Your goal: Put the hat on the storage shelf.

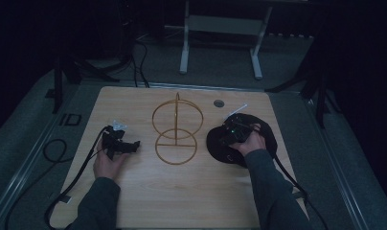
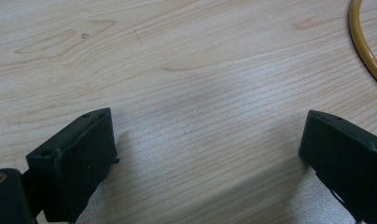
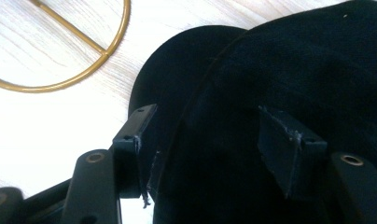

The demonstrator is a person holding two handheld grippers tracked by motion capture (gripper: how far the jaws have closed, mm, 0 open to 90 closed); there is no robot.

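A gold wire stand (image 1: 176, 125) made of two rings on a post stands at the table's middle; its base ring (image 3: 105, 53) lies flat on the wood. A black hat (image 1: 219, 149) lies to the right of it. My right gripper (image 1: 228, 138) hovers over the hat, and in the right gripper view (image 3: 210, 144) its jaws are open and straddle a fold of the hat's black fabric (image 3: 317, 70). My left gripper (image 1: 133, 144) is left of the stand, open over bare wood (image 2: 207, 158), with a bit of the gold ring (image 2: 366, 51) at the edge of its view.
The wooden table (image 1: 182, 191) has a round cable hole (image 1: 219, 103) near its far edge and a small white strip (image 1: 238, 108) beside the hat. Cables (image 1: 52, 148) trail off the left side. A white frame (image 1: 220, 38) stands on the floor beyond the table.
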